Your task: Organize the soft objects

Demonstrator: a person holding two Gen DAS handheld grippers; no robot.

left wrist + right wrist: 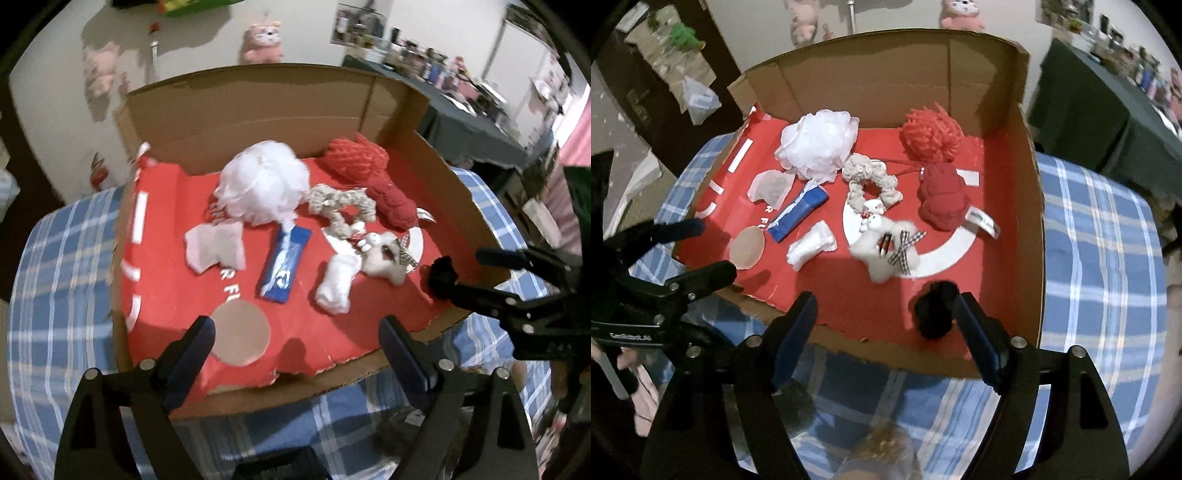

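A cardboard box (258,110) (886,74) with a red floor holds the soft things: a white mesh pouf (264,186) (818,142), two red knit items (354,157) (943,197), a cream scrunchie (343,206) (873,181), a white plush star (388,258) (886,251), a white sock (336,284) (812,247) and a beige round pad (240,332) (748,247). My left gripper (295,328) (709,251) stands open above the pad, holding nothing. My right gripper (886,302) (469,273) is open; a black pompom (934,314) (441,275) lies beside its right finger, ungripped.
A blue packet (284,262) (799,212) and a white-grey pouch (216,249) (772,188) also lie in the box. The box rests on a blue plaid cloth (55,277) (1100,258). A cluttered dark green table (461,110) (1108,110) stands behind on the right.
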